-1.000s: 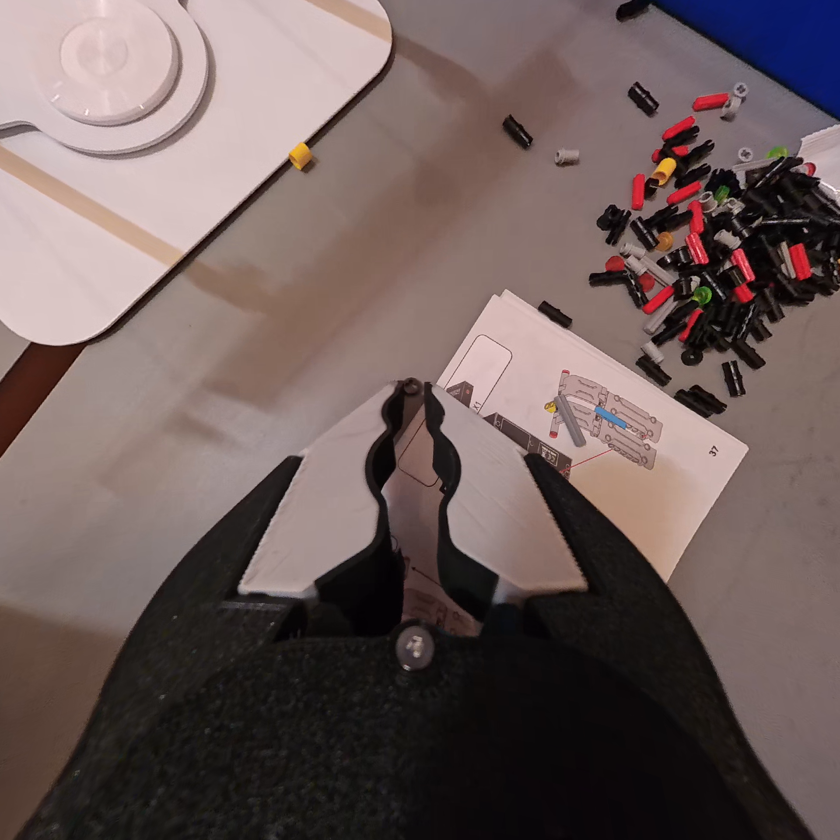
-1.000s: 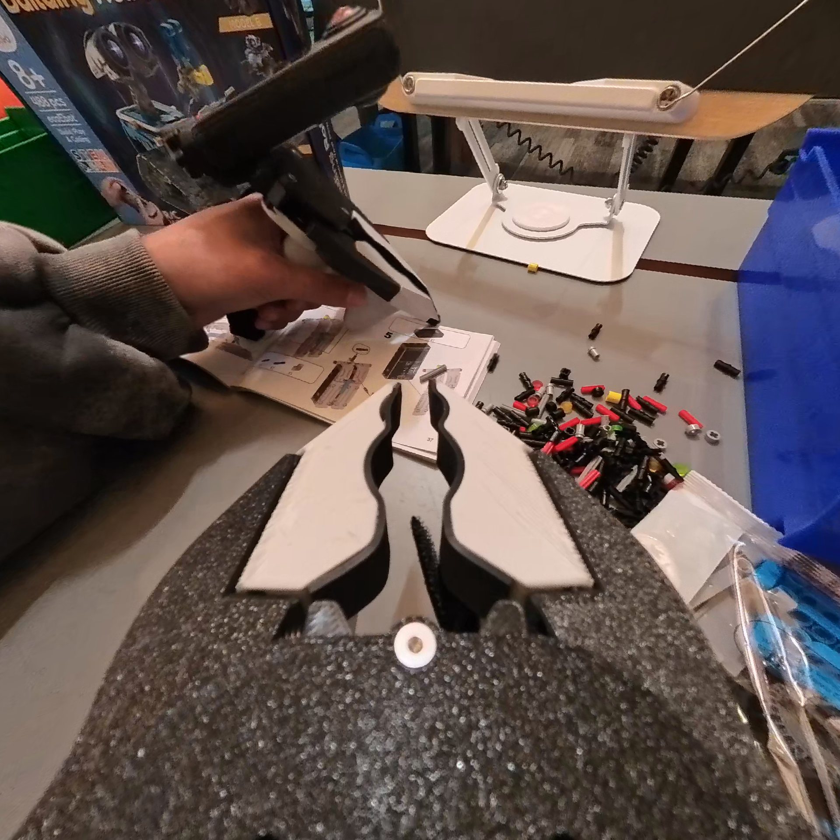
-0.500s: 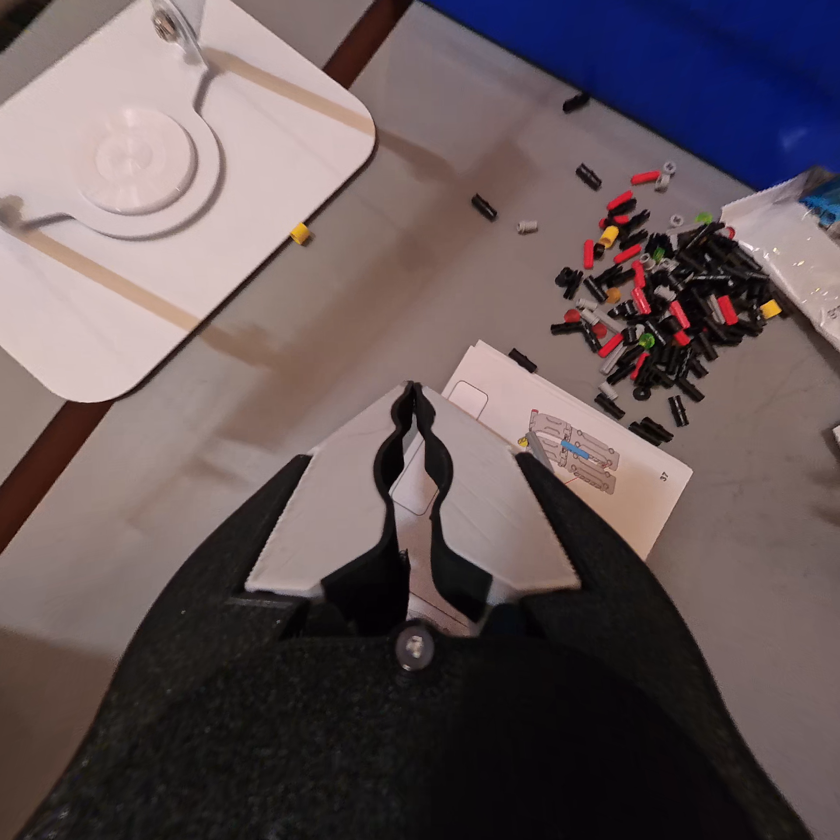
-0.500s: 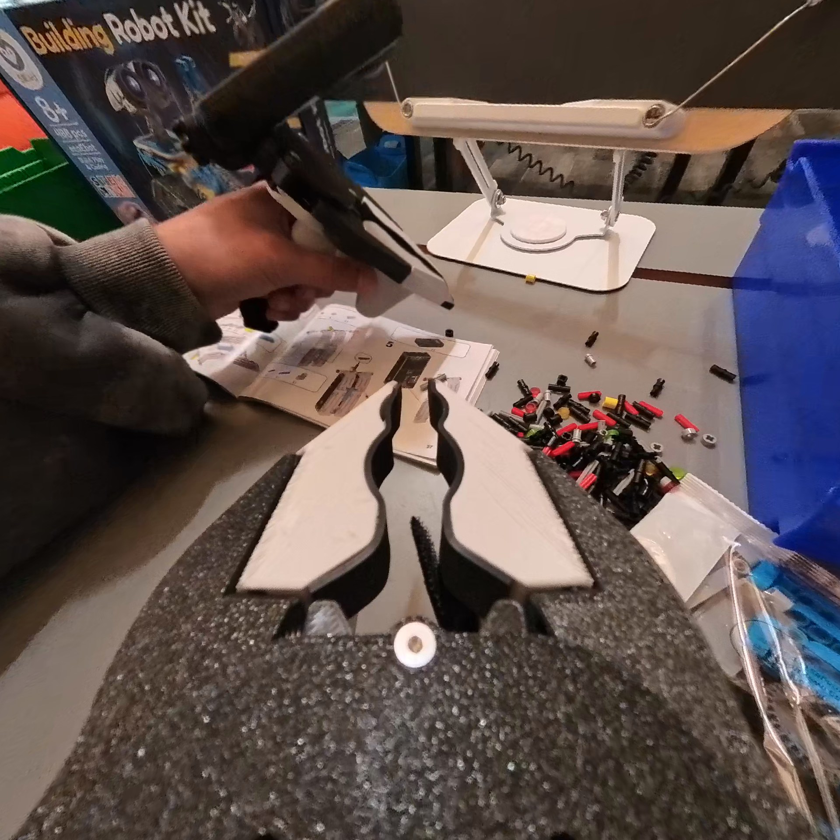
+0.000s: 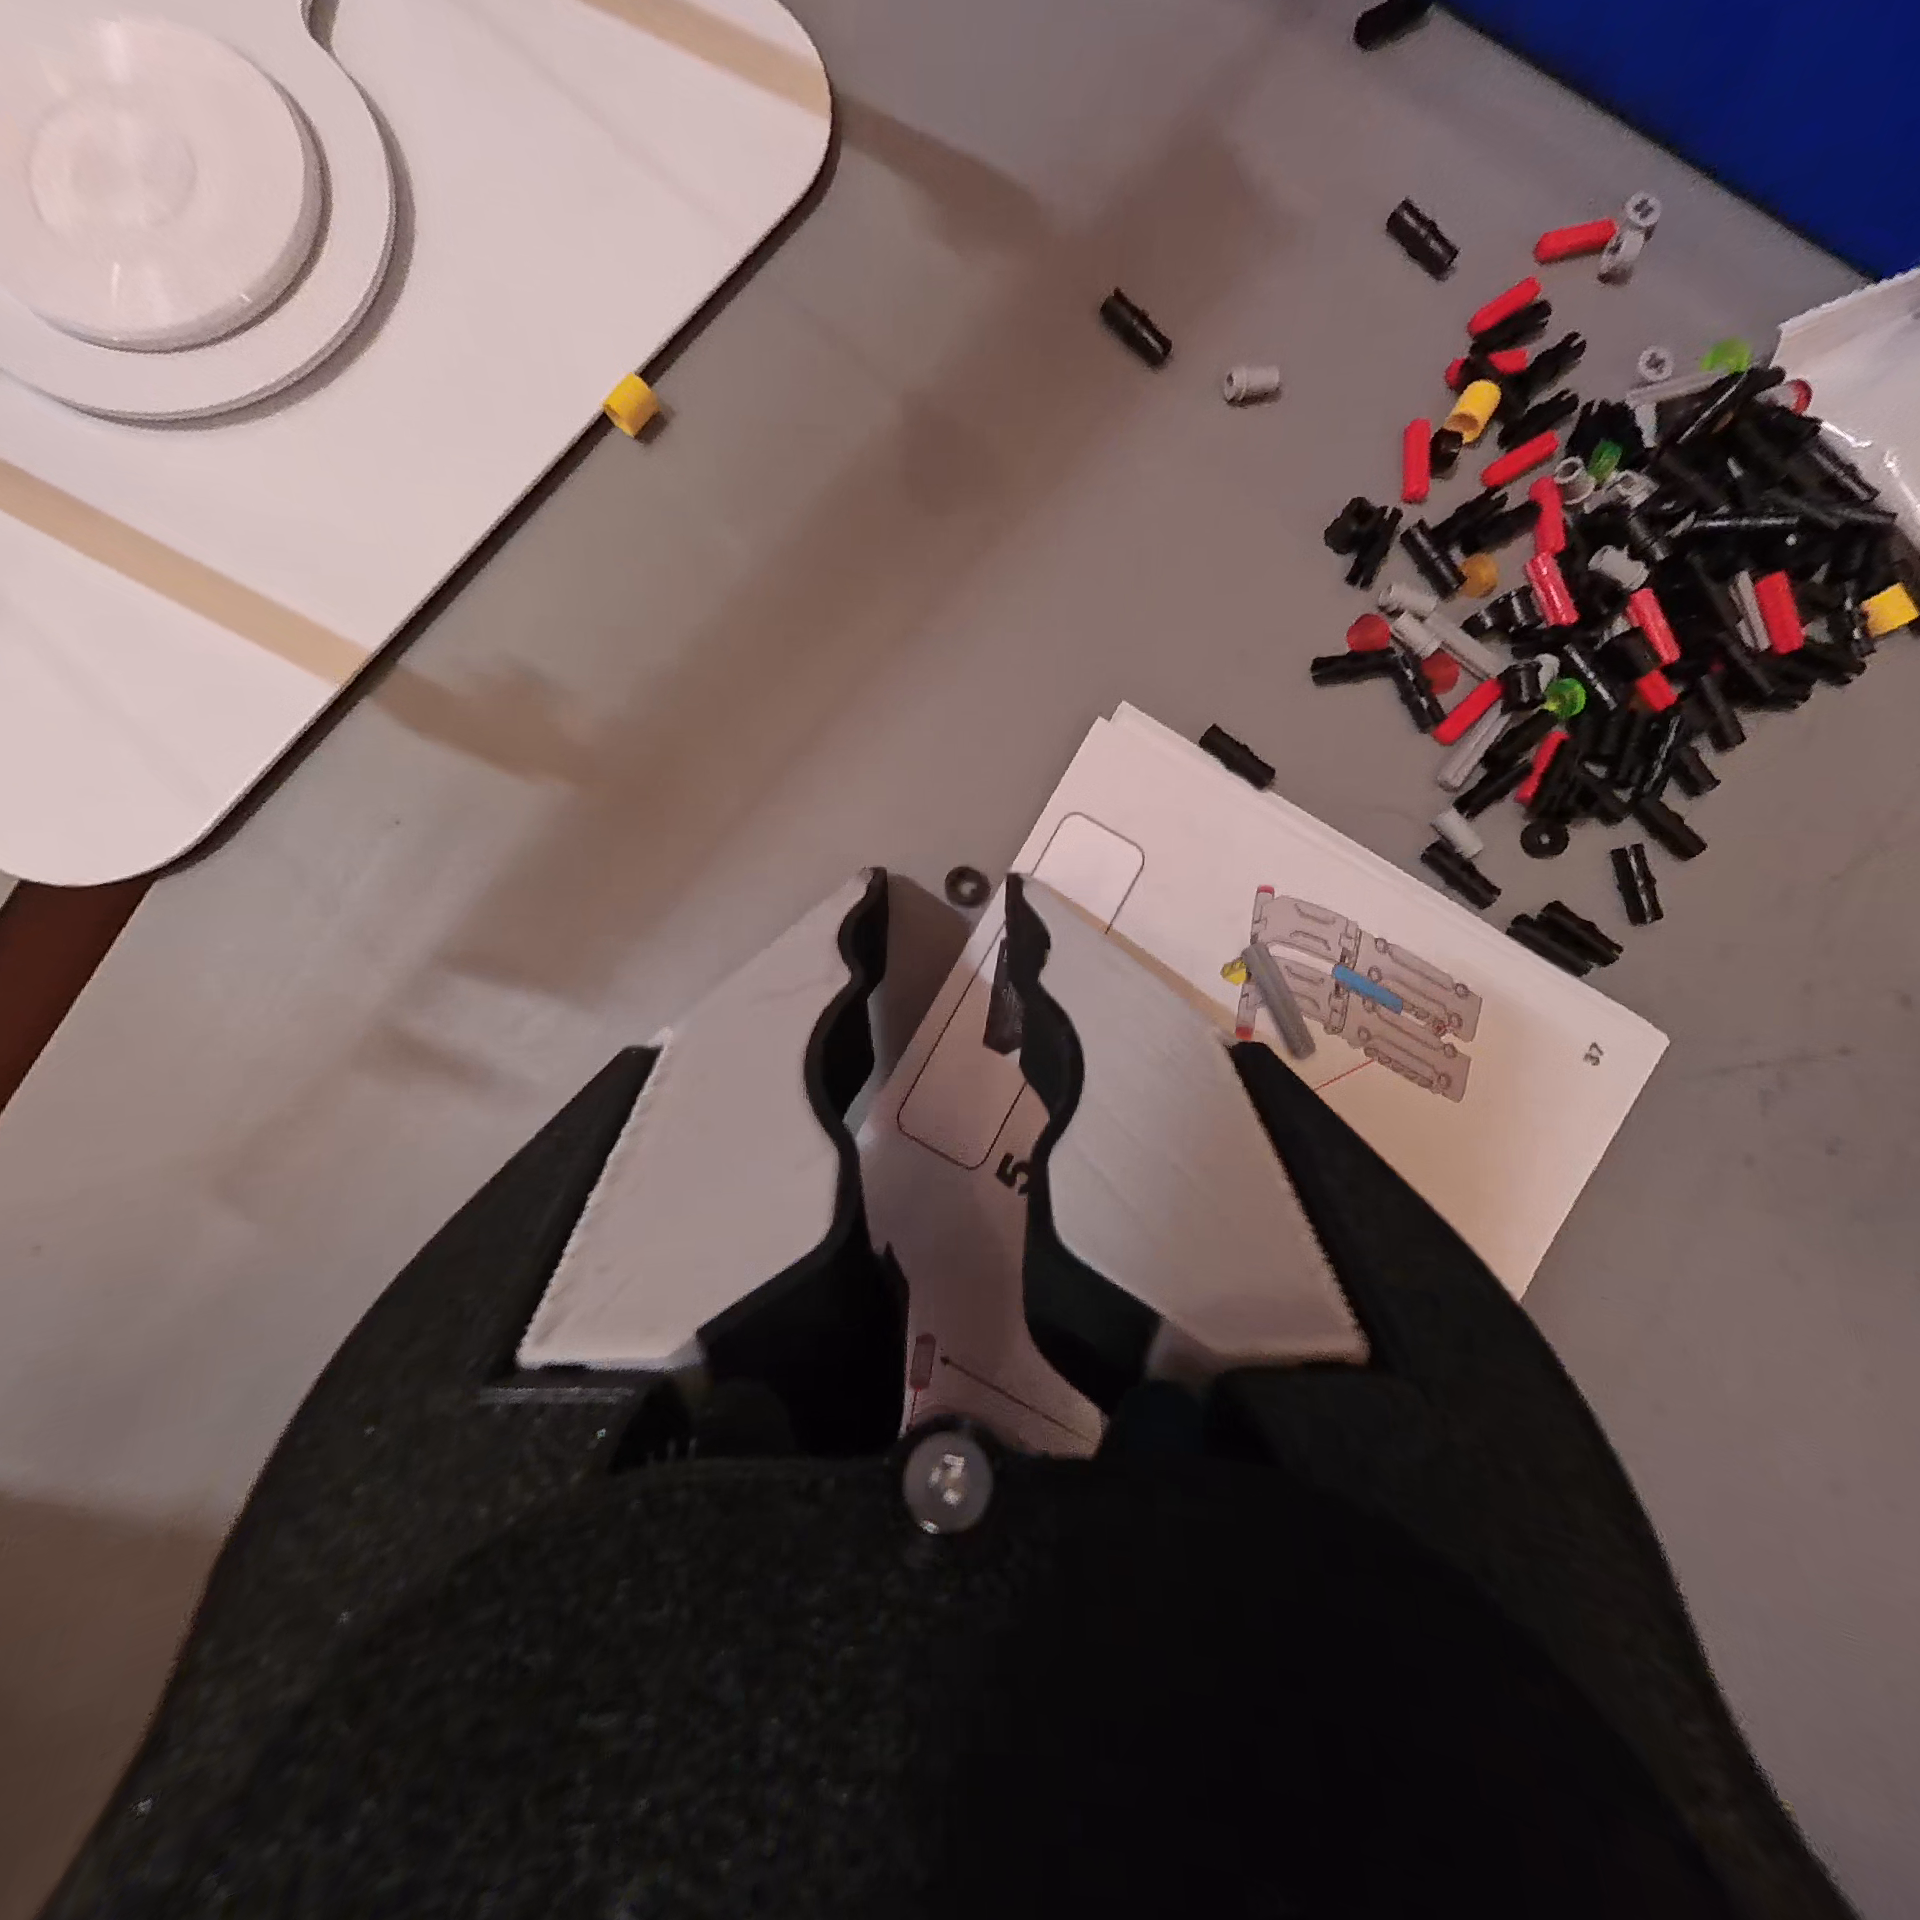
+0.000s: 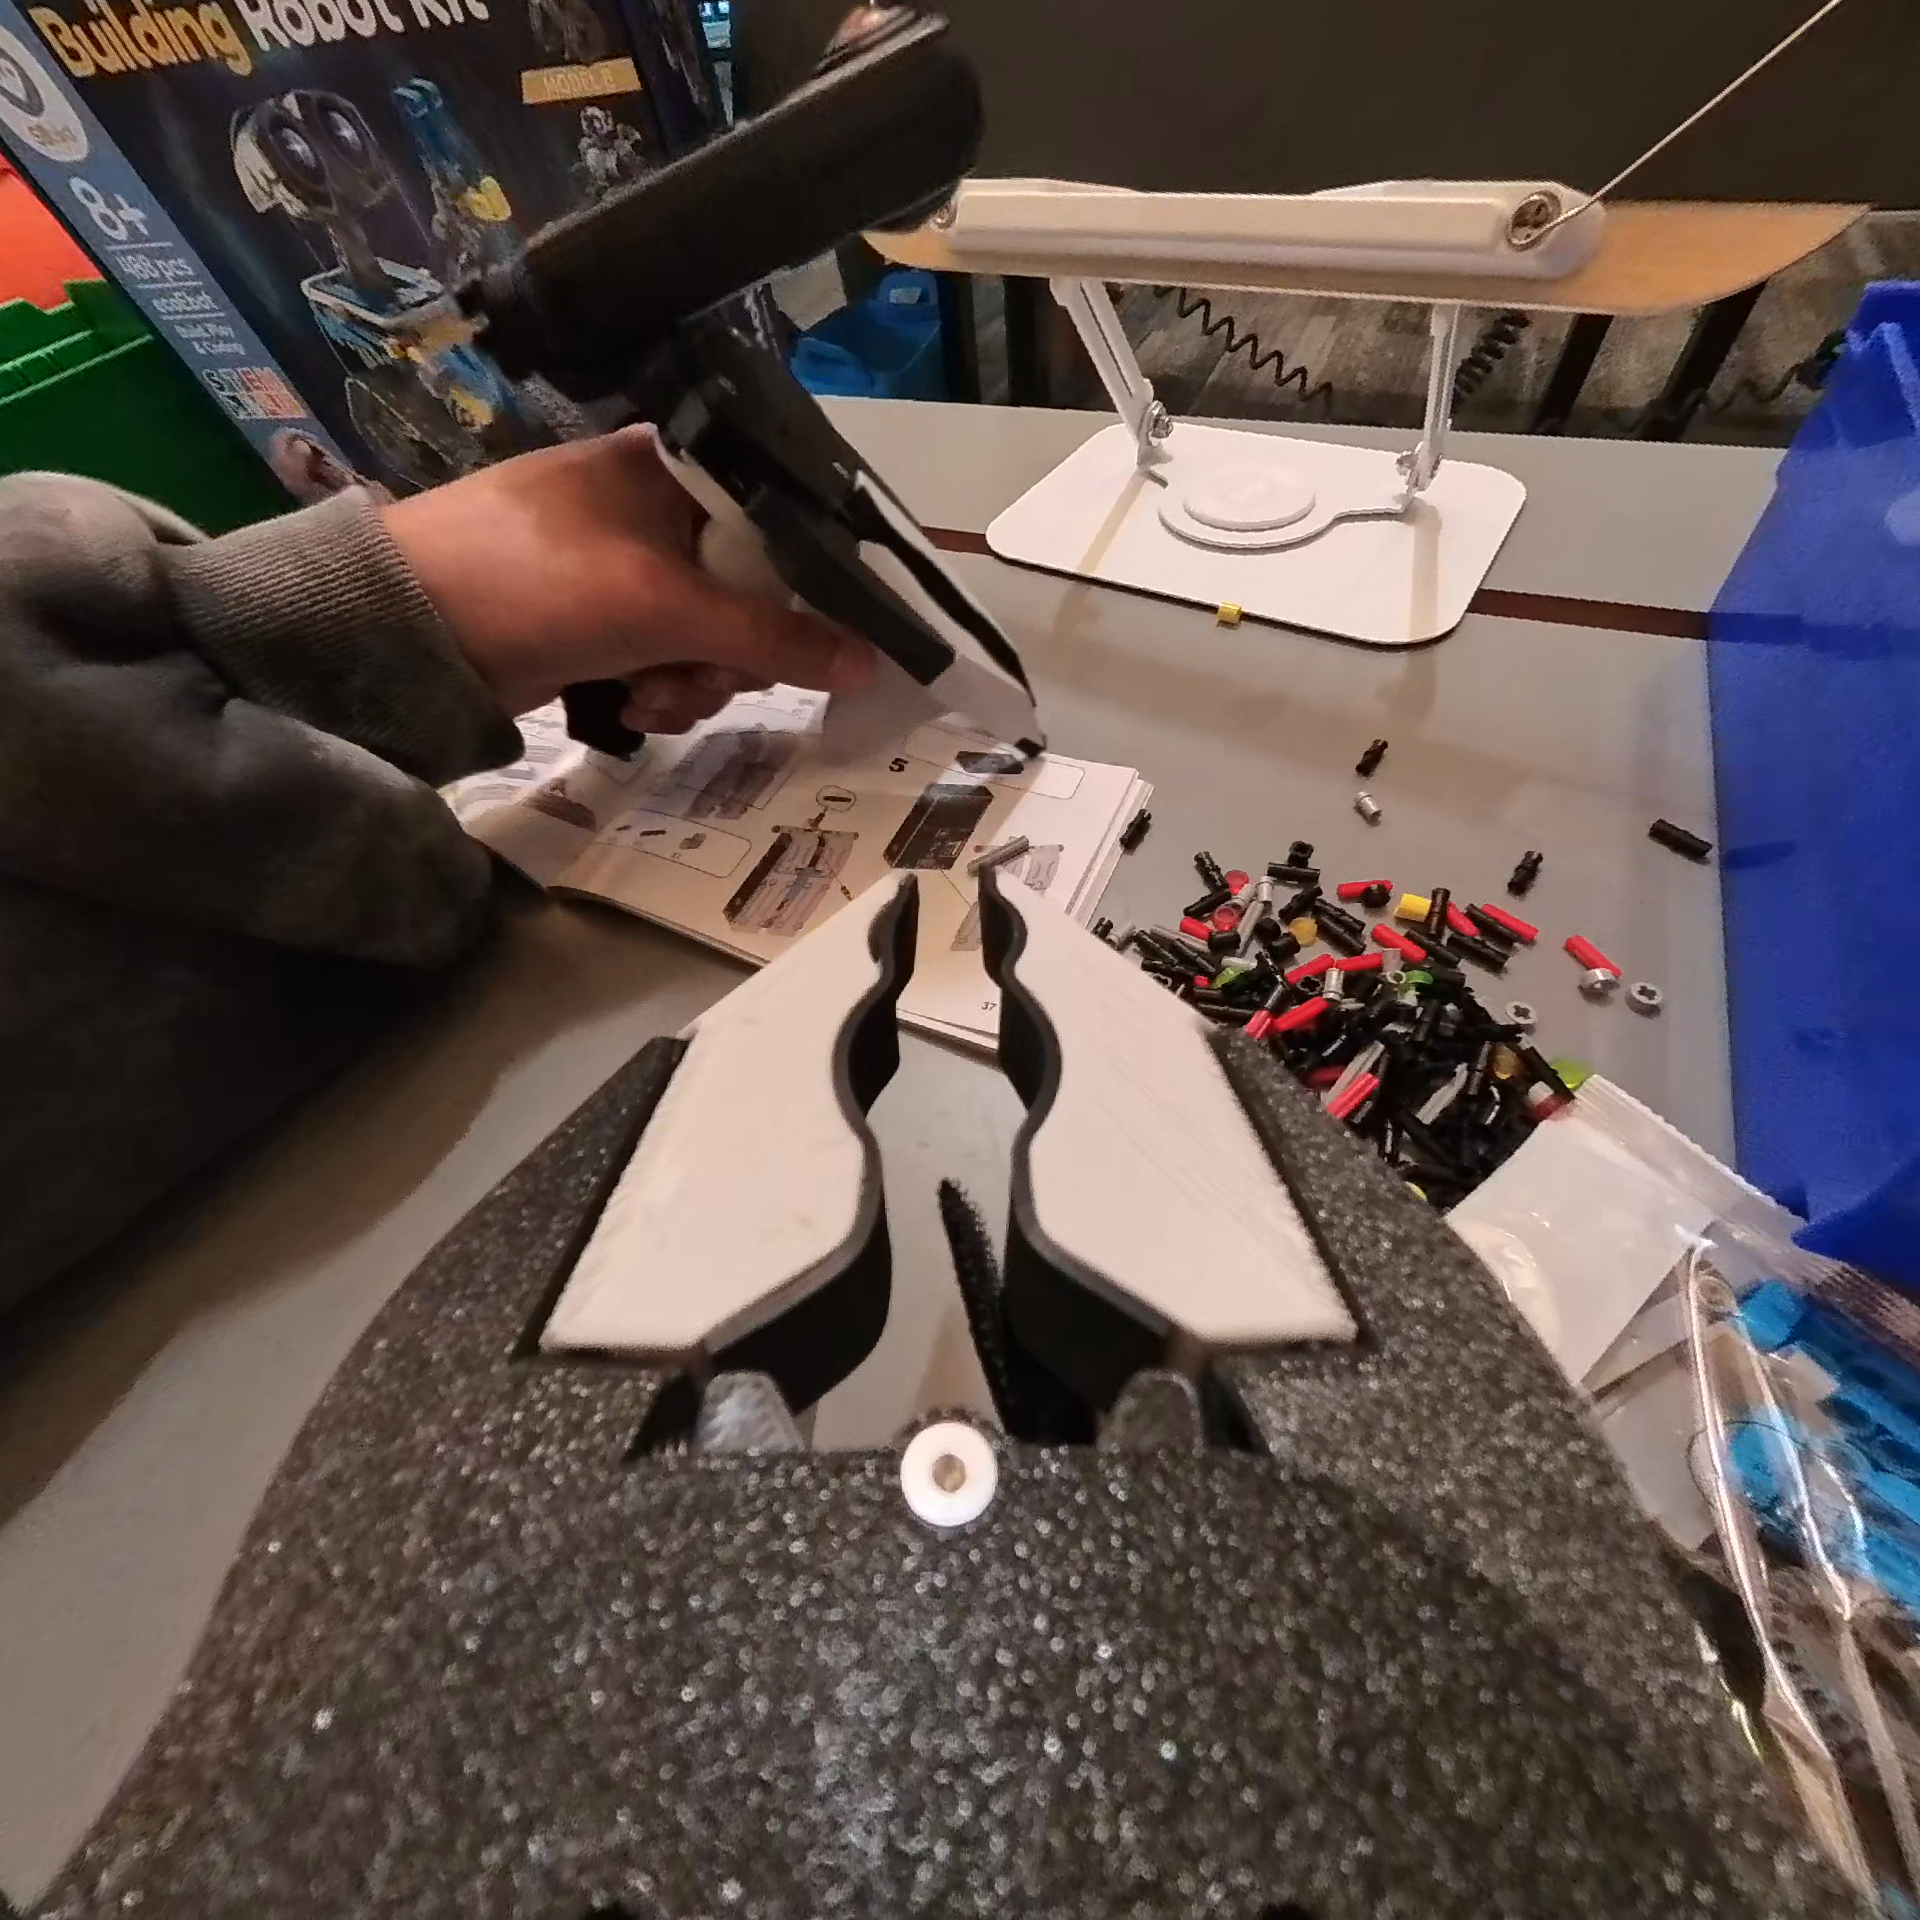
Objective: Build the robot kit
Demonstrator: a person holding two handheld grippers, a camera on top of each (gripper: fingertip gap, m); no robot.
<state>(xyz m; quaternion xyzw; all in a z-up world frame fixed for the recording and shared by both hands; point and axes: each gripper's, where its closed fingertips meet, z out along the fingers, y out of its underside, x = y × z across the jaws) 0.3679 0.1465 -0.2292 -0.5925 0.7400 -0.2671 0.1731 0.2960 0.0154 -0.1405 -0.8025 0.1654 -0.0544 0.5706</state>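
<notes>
Your left gripper (image 5: 945, 894) is spread, gripping nothing, tips just above the booklet (image 5: 1455, 1101) corner beside a tiny black ring (image 5: 968, 885). Your right gripper (image 6: 943, 883) hangs apart and empty too, near the parts pile (image 6: 1382, 997). Clear bags (image 6: 1787, 1382) hold blue pieces; the blue bin's (image 6: 1818, 831) inside is hidden.

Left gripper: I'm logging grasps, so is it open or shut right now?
Open. The left gripper shows a clear gap between its fingertips, nothing between them, above the instruction booklet edge.
</notes>
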